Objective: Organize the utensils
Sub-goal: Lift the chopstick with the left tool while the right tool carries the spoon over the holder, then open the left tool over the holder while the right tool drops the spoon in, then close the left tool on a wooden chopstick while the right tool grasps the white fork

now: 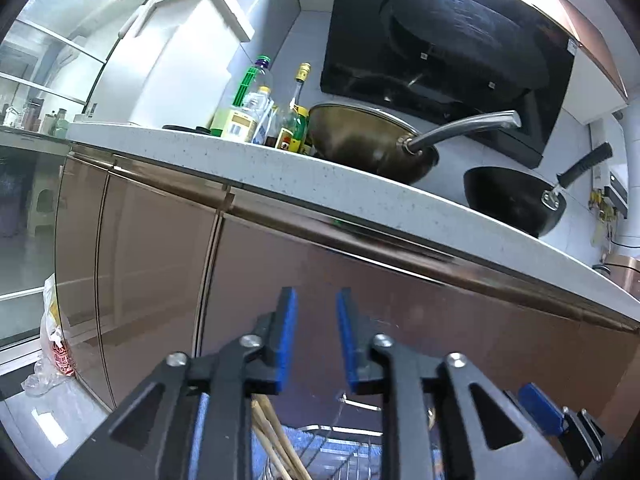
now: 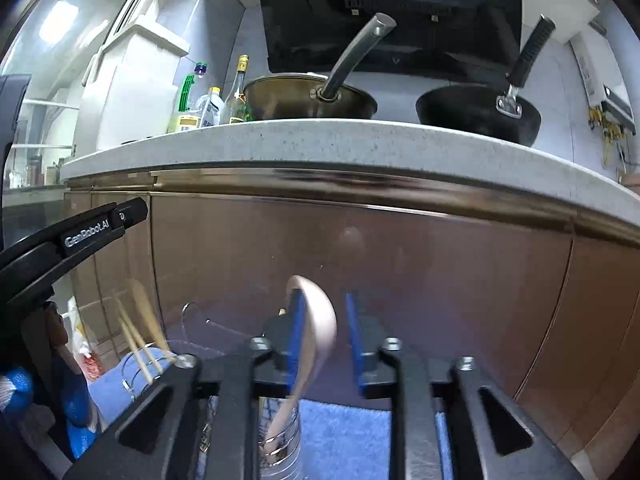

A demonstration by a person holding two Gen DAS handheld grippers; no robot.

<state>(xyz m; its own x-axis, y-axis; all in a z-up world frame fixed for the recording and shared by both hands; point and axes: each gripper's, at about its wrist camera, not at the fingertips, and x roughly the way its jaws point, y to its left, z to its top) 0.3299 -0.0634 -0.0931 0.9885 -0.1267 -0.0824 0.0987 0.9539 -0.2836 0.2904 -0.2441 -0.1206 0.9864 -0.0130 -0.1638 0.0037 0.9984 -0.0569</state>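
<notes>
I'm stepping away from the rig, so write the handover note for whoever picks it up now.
Left tool: open, empty, facing the brown cabinet door.
Right tool: open; the pale beige spoon sits between its blue pads, blurred, handle down into the wire utensil holder below. Whether a pad touches it I cannot tell.
Wooden chopsticks stand in a wire ring at left, over the blue cloth.
Done: chopsticks placed, spoon going in.
Left: confirm the spoon settles; no other loose utensils in view.
</notes>
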